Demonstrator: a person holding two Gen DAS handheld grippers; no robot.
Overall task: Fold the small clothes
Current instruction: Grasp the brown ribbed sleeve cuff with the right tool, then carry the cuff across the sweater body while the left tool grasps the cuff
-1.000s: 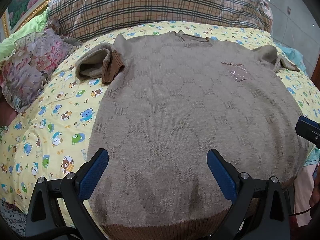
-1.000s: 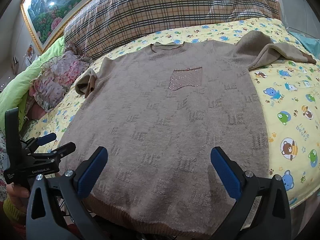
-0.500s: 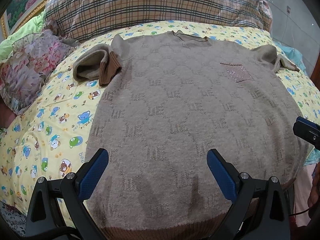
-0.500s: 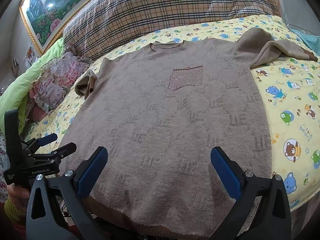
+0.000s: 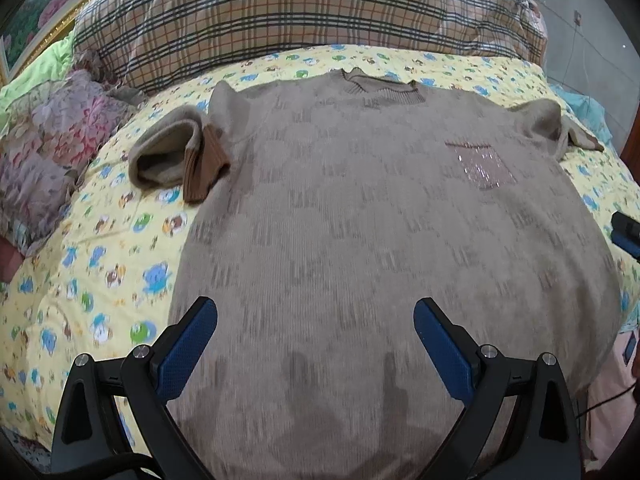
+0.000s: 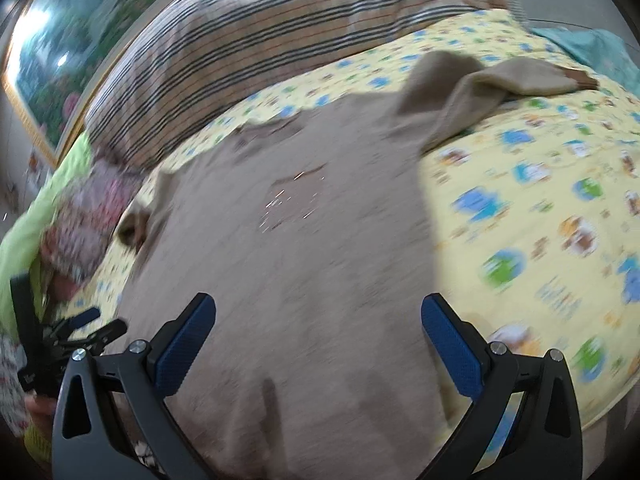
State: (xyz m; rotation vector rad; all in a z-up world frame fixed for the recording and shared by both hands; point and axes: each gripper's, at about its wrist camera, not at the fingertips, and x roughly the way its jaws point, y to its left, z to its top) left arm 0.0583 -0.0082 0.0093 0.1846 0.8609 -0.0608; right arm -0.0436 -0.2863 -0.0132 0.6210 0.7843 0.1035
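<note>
A beige knit sweater (image 5: 360,220) lies flat, front up, on the yellow cartoon-print bedsheet (image 5: 100,248), with a sparkly chest pocket (image 5: 482,166). Its left sleeve (image 5: 176,156) is bunched with a brown cuff; its right sleeve (image 6: 480,92) lies folded out on the sheet. My left gripper (image 5: 316,344) is open and empty above the sweater's lower part. My right gripper (image 6: 318,344) is open and empty over the sweater's (image 6: 300,260) lower right side; that view is motion-blurred. The left gripper also shows at the right wrist view's left edge (image 6: 76,332).
A plaid pillow (image 5: 300,16) lies across the head of the bed. Floral clothing (image 5: 44,148) and a green blanket (image 6: 24,220) are piled at the left. A framed painting (image 6: 48,52) hangs at the back left. Teal fabric (image 6: 592,44) lies at the far right.
Both grippers have moved forward over the sweater, still open. The right gripper has swung towards the right sleeve side, which blurs its view.
</note>
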